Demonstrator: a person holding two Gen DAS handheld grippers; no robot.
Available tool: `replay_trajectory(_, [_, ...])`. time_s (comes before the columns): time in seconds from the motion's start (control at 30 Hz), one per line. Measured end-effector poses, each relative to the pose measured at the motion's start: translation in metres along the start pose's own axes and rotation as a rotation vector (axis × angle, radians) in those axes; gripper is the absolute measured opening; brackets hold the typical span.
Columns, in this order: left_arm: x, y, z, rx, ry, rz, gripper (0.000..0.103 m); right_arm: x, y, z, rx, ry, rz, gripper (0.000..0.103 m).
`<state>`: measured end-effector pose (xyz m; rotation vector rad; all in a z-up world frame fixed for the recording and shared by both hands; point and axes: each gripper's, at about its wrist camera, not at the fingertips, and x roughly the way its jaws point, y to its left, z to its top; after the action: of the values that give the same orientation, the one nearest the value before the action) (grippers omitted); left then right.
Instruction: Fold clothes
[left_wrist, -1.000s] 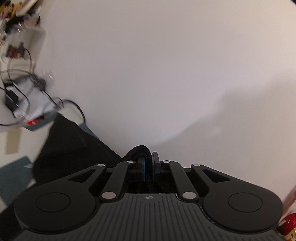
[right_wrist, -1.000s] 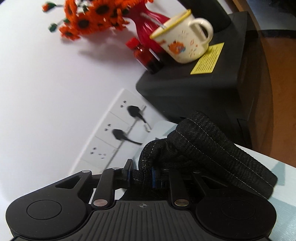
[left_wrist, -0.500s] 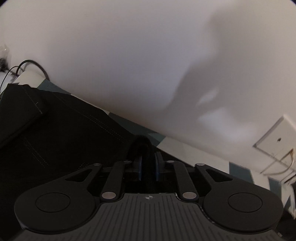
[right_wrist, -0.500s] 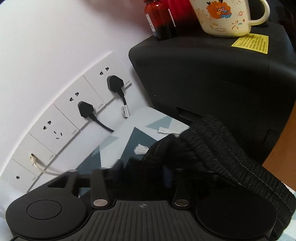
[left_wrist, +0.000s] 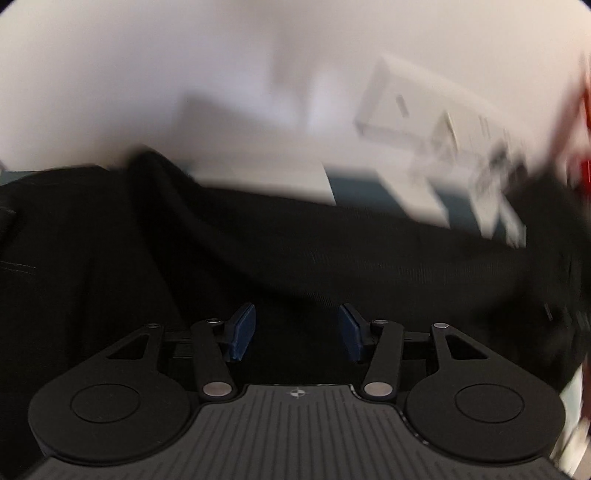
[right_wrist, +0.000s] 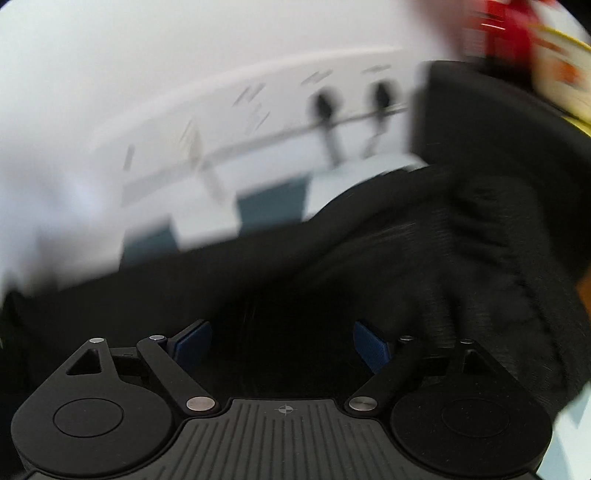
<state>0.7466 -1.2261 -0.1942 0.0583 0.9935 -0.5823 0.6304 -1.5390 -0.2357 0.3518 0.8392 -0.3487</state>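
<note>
A black denim garment (left_wrist: 258, 251) lies spread on the patterned table cloth and fills the lower half of both blurred views. My left gripper (left_wrist: 297, 326) hangs just over it, its jaws opening, blue pads apart, and the pads press on nothing. In the right wrist view the same garment (right_wrist: 461, 240) bunches in a thick fold at the right. My right gripper (right_wrist: 282, 345) is over the cloth with its jaws opening wide; dark fabric lies below the gap, not pinched.
A white wall with a row of sockets (right_wrist: 332, 107) and plugged cables runs behind the table. A black box (right_wrist: 480, 122) stands at the right, with a red vase (right_wrist: 509, 26) and a cream mug (right_wrist: 561, 74) on top. The blue-and-white cloth (right_wrist: 266, 206) shows beyond the garment.
Both grippers went from shut on the garment's edge to jaws apart, letting the cloth drop. Both hands sank toward the table and rolled, so the views now look down on the garment.
</note>
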Motion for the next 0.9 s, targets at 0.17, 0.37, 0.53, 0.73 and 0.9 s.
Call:
replay_trajectory(0.17, [0.042, -0.027, 0.017, 0.132, -0.022, 0.096, 0.051, 0.041, 0.009, 0.046, -0.035, -0.031, -0.057, 0.075])
replay_trajectory(0.37, [0.039, -0.006, 0.060, -0.130, -0.252, 0.242, 0.052, 0.020, -0.009, 0.083, 0.124, -0.248, -0.068, 0.078])
replay_trajectory(0.53, [0.011, -0.019, 0.021, -0.016, -0.144, 0.101, 0.064, -0.025, -0.060, 0.036, 0.217, -0.243, -0.053, 0.085])
replay_trajectory(0.73, [-0.023, -0.029, -0.038, 0.015, -0.001, -0.076, 0.070, -0.087, -0.145, -0.048, 0.475, -0.237, -0.209, 0.085])
replay_trajectory(0.9, [-0.032, -0.023, -0.067, -0.087, 0.098, -0.100, 0.070, -0.102, -0.184, -0.089, 0.701, -0.179, -0.217, 0.084])
